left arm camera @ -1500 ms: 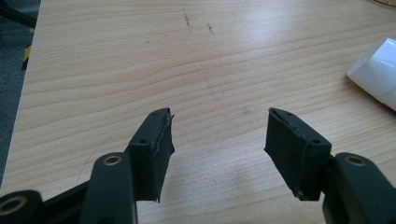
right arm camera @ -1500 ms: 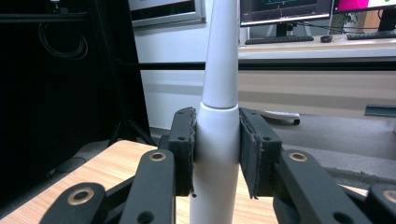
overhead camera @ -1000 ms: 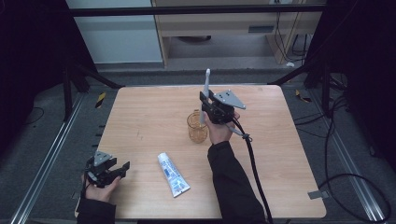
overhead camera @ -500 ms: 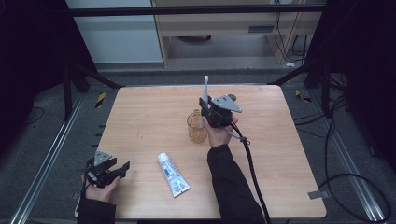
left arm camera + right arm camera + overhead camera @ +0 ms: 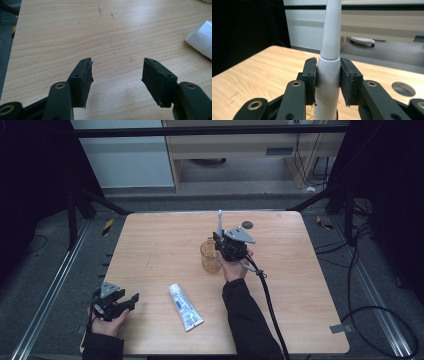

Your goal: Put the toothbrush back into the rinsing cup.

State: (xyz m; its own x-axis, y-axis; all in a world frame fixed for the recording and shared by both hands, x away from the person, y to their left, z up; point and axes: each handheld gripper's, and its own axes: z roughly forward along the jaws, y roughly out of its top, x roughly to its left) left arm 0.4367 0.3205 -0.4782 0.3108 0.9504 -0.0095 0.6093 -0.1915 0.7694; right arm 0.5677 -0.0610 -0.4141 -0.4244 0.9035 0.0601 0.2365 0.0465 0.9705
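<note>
Right claw (image 5: pixel 328 82) is pinching the electric toothbrush (image 5: pixel 329 50) upright, just above the glass cup (image 5: pixel 210 256). Keeping it vertical, lowering slowly. Left claw (image 5: pixel 117 77) is resting spread.

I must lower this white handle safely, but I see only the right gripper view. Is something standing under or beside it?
Observer: Yes, a clear cup stands close beside the right gripper. Whether the white handle already dips inside it, I cannot tell.
Operator: And where is the left gripper?
Observer: The left gripper is near the table's front left corner, jaws open with nothing between them, apart from a toothpaste tube.
</note>
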